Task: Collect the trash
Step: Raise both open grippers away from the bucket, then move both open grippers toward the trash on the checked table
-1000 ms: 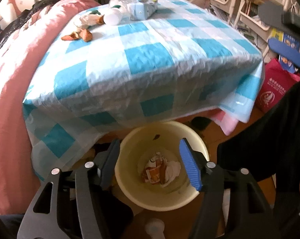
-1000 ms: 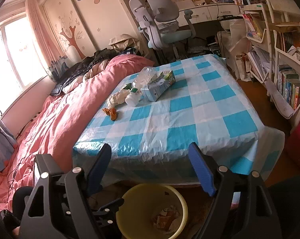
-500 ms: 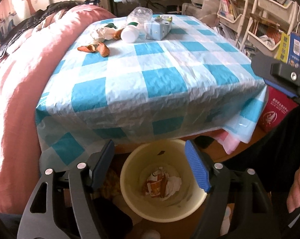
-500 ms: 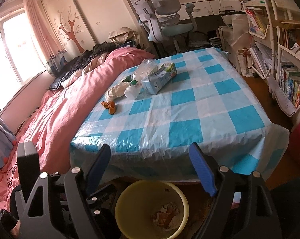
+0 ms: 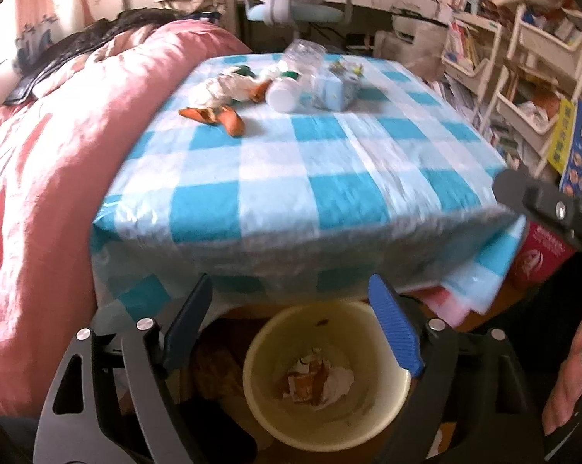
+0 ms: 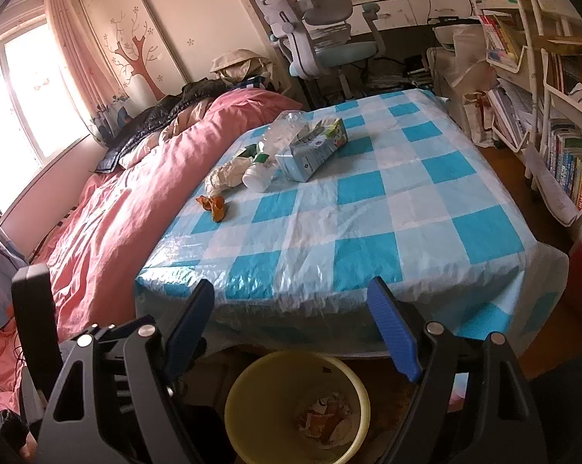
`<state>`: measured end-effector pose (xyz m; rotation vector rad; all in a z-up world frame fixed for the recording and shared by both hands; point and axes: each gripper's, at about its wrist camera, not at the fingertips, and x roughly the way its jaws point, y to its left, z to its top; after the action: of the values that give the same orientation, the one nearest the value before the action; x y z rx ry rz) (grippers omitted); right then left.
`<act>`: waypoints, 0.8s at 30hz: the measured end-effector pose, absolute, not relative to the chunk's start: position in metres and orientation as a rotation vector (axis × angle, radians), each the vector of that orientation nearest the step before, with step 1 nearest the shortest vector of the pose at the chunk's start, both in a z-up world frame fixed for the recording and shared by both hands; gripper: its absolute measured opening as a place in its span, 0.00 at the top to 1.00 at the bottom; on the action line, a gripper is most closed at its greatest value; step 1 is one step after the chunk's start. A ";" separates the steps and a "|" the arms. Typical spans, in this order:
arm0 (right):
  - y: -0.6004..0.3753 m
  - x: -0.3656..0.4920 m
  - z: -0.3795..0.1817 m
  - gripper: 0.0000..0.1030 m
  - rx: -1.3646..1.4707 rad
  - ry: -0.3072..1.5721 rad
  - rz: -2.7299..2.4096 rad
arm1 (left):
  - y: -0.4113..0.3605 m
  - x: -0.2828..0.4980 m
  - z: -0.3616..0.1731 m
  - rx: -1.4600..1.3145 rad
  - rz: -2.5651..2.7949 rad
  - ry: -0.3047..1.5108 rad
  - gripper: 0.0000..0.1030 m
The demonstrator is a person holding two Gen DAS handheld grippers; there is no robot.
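Note:
Trash lies at the far left of the blue-checked table (image 6: 368,208): orange peel (image 6: 212,205), crumpled paper (image 6: 226,173), a white bottle (image 6: 256,178), a blue carton (image 6: 310,150) and a crushed clear bottle (image 6: 287,125). The same items show in the left wrist view: peel (image 5: 213,115), white bottle (image 5: 284,94), carton (image 5: 339,91). A yellow bin (image 5: 325,375) (image 6: 296,406) holding scraps stands on the floor at the table's near edge. My left gripper (image 5: 291,324) is open and empty above the bin. My right gripper (image 6: 291,324) is open and empty above the bin.
A pink duvet (image 6: 109,216) covers the bed left of the table. Bookshelves (image 6: 561,116) line the right side. An office chair (image 6: 321,34) and desk stand behind the table. A red bag (image 5: 538,259) sits on the floor at the right.
Both grippers have risen and tilted up from the bin, so more of the tabletop and its trash shows. Both stay open and empty.

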<state>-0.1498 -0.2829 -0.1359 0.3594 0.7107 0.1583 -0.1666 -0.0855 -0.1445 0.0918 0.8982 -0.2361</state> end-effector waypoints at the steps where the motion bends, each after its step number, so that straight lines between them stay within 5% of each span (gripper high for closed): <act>1: -0.282 -0.149 -0.136 0.24 0.358 0.712 0.160 | -0.084 -0.164 -0.143 0.079 -0.230 0.896 0.22; 24: -0.259 -0.106 -0.145 0.23 0.334 0.778 0.231 | -0.027 -0.072 -0.115 -0.178 -0.070 0.851 0.16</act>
<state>-0.1060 -0.2595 -0.1447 0.3340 0.7780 0.2306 -0.0719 -0.0268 -0.1152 -0.1784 0.8506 -0.0700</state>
